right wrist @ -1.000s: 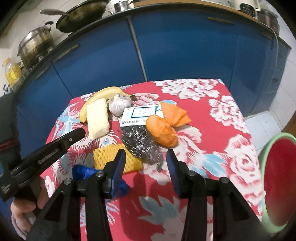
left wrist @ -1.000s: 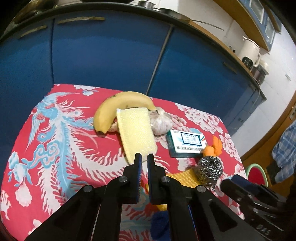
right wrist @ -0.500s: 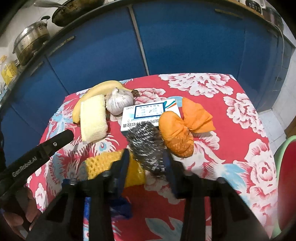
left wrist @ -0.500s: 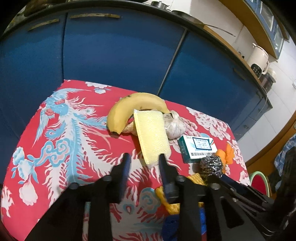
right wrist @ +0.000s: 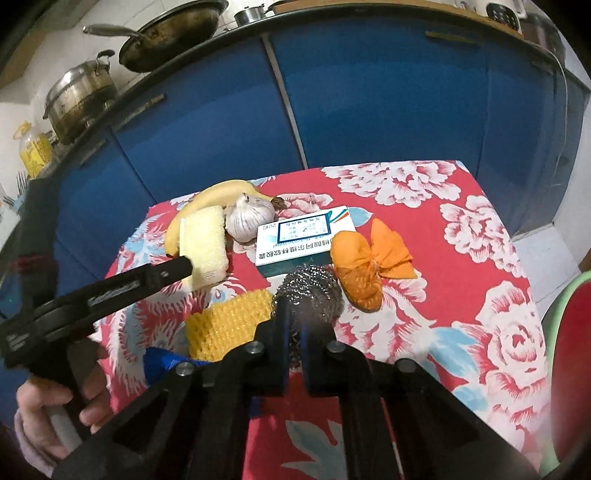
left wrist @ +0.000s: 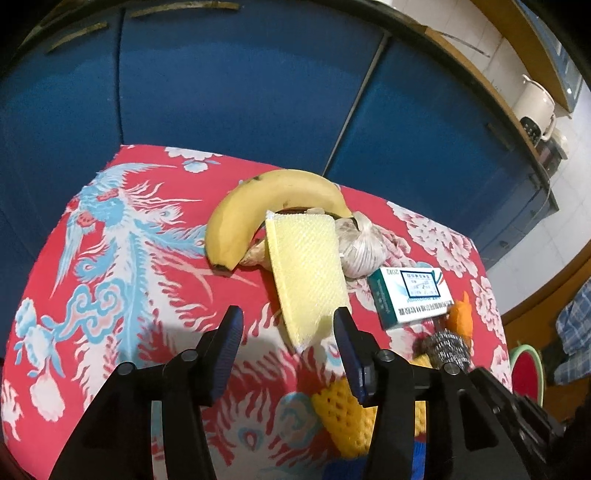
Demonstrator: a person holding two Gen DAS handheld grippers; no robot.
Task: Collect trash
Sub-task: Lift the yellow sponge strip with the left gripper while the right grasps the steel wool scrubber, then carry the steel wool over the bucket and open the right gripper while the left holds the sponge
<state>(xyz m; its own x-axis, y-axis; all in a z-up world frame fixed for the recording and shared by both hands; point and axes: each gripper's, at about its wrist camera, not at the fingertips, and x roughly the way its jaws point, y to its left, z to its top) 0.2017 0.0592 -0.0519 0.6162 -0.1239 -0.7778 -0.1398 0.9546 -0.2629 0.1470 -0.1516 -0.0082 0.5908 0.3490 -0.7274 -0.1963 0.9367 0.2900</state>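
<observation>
On the red flowered tablecloth (right wrist: 461, 258) lie a banana (left wrist: 258, 199), a pale yellow sponge (left wrist: 303, 266), a garlic bulb (left wrist: 360, 247), a green-and-white box (left wrist: 410, 295), an orange net bag (right wrist: 356, 280), a yellow foam net (right wrist: 229, 321), a blue scrap (right wrist: 162, 365) and a steel wool scourer (right wrist: 310, 284). My left gripper (left wrist: 288, 332) is opening, its jaws on either side of the sponge's near end without pressing it. My right gripper (right wrist: 294, 326) is shut, pinching the scourer's near edge.
Blue cabinet doors (right wrist: 369, 92) stand close behind the table, with pots and a pan (right wrist: 170, 33) on the counter above. A red basin with a green rim (right wrist: 569, 369) sits low at the right, past the table edge. A hand (right wrist: 48, 417) holds the left gripper's handle.
The left jaws went from shut to apart and moved forward to straddle the sponge's near end. The right jaws closed from wide apart onto the steel scourer.
</observation>
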